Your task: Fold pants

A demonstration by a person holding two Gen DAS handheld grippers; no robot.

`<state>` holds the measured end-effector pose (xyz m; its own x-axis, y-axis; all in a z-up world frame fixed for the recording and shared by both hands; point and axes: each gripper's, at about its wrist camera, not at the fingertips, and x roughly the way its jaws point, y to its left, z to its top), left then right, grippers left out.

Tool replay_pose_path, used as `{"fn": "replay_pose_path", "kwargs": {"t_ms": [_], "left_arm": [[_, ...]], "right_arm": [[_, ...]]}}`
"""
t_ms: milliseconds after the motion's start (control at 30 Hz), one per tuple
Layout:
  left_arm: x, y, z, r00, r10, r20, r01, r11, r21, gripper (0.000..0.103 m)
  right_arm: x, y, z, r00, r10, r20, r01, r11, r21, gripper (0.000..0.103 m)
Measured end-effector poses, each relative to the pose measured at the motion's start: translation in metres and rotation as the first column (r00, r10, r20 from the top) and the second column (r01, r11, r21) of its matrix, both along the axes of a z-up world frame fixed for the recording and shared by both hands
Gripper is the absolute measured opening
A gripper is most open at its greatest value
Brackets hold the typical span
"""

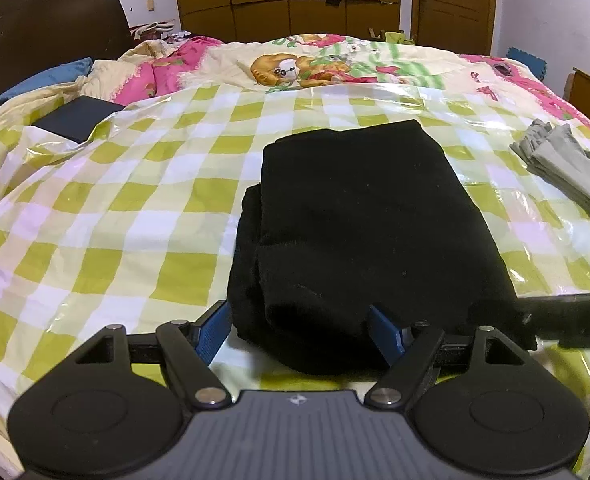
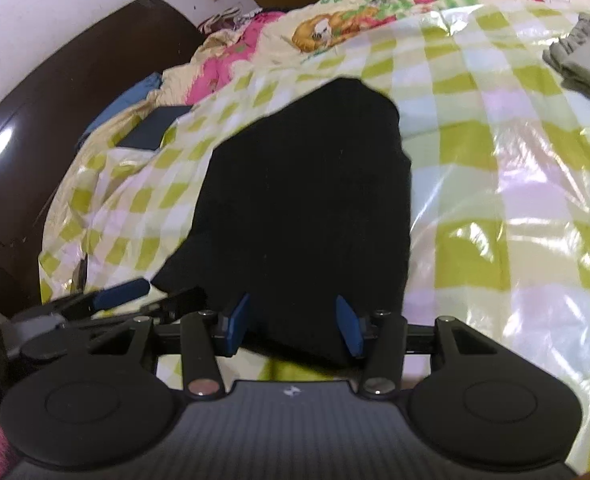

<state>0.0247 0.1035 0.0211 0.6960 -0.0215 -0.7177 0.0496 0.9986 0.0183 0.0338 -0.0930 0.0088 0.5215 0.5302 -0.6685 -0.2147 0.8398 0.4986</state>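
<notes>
pants (image 1: 359,216) lie folded on the checked sheet (image 1: 143,208); your left gripper (image 1: 301,330) and right gripper (image 2: 297,326) gape wide, empty.

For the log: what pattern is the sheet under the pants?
Yellow-green and white checks on the sheet, clearest in the left wrist view.

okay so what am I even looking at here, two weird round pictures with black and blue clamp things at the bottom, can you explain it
Each picture comes from a camera mounted on hand-held tongs; a person holds one in each hand. One view looks along the left tongs, the other along the right tongs. Both are open, blue fingers spread at the near edge of folded black pants, gripping nothing. The pants lie on a green checked plastic sheet spread over a bed. Also there: folded grey clothes and a dark flat box.
</notes>
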Motion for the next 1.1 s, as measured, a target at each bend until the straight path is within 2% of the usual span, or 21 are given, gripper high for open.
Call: {"fn": "replay_pose_path", "kwargs": {"t_ms": [167,400,700,767,867,933,1000,1100], "left_arm": [[0.003,-0.003,-0.006,1.0,-0.007,-0.014,0.007,1.0,0.001,0.088],[0.008,-0.009,-0.016,0.999,-0.02,-0.035,0.02,1.0,0.011,0.088],[0.027,-0.003,-0.025,0.997,0.023,-0.076,-0.025,0.999,-0.034,0.091],[0.017,-0.006,-0.018,0.999,0.02,-0.04,-0.02,1.0,-0.006,0.091],[0.004,-0.009,-0.013,0.999,0.048,-0.018,-0.047,0.998,0.038,0.103],[-0.002,-0.008,-0.011,0.997,0.07,-0.014,-0.07,0.996,0.055,0.103],[-0.008,-0.008,-0.01,0.997,0.072,-0.012,-0.071,0.996,0.051,0.103],[-0.016,-0.002,-0.008,0.996,0.085,-0.009,-0.085,0.996,-0.013,0.103]], "right_arm": [[0.003,0.011,-0.004,0.999,0.033,-0.002,-0.033,0.999,-0.025,0.057],[0.008,0.016,-0.011,0.999,0.036,-0.012,-0.036,0.999,-0.041,0.057],[0.031,0.015,-0.022,0.998,0.002,-0.063,-0.003,1.0,-0.018,0.053],[0.02,0.012,-0.011,1.0,0.001,-0.023,-0.001,1.0,-0.008,0.053],[-0.004,0.004,0.003,0.998,0.012,0.054,-0.01,0.999,-0.038,0.056],[-0.015,-0.004,0.007,0.998,-0.005,0.066,0.007,1.0,-0.018,0.057],[-0.022,-0.01,0.008,0.998,-0.021,0.067,0.021,1.0,-0.003,0.057],[-0.028,-0.012,0.005,0.997,-0.029,0.072,0.032,0.998,-0.045,0.057]]}}
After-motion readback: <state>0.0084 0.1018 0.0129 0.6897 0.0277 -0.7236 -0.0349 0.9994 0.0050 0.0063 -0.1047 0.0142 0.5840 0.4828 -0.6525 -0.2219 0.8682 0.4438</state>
